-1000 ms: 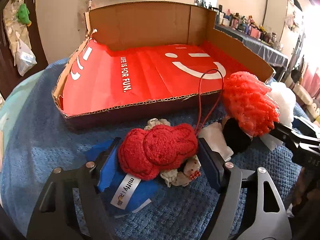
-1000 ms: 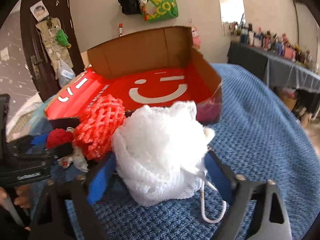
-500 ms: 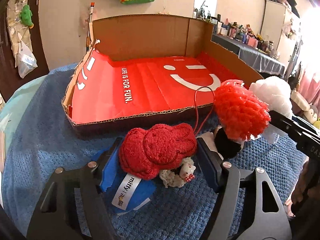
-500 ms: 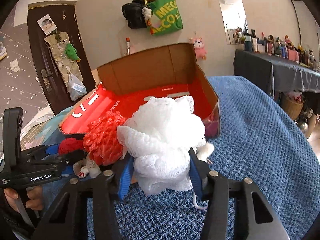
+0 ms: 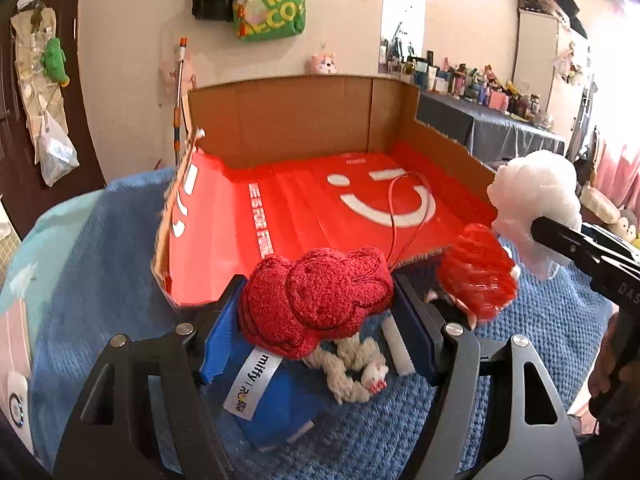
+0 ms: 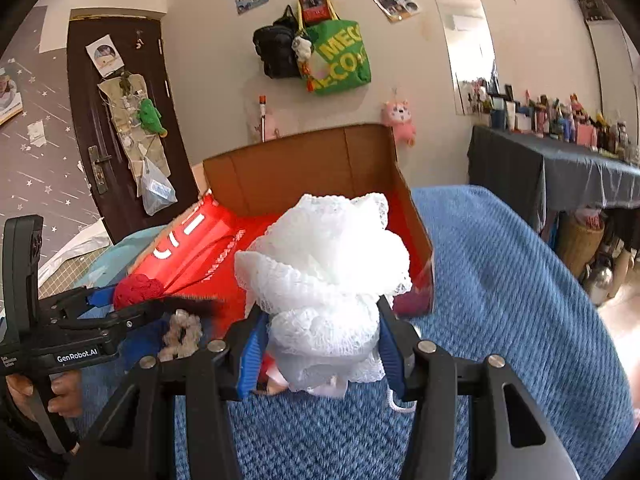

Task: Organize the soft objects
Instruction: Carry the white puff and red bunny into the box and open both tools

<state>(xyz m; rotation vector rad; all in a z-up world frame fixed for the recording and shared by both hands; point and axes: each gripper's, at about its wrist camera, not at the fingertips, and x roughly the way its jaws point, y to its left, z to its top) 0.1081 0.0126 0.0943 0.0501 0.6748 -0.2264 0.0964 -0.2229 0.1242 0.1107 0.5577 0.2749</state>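
Note:
My left gripper [image 5: 316, 316] is shut on a red plush rabbit [image 5: 316, 300] with a white "miffy" tag, held above the blue blanket just before the cardboard box [image 5: 304, 124]. My right gripper [image 6: 320, 344] is shut on a white mesh bath pouf [image 6: 328, 256], lifted off the blanket in front of the box [image 6: 296, 164]; the pouf also shows in the left wrist view [image 5: 536, 196]. A red mesh pouf [image 5: 476, 272] and a small cream knit toy [image 5: 352, 364] lie on the blanket by the box's front edge.
The box has a red smiley-face liner [image 5: 320, 216] inside and low front wall. The blue knit blanket [image 6: 500, 280] covers the surface. A dark-draped table with bottles [image 6: 560, 160] stands at right. A dark door [image 6: 116, 120] is at left.
Both grippers have risen with their loads. The right gripper closed on the white pouf and lifted it off the blanket; the red rabbit rose toward the box.

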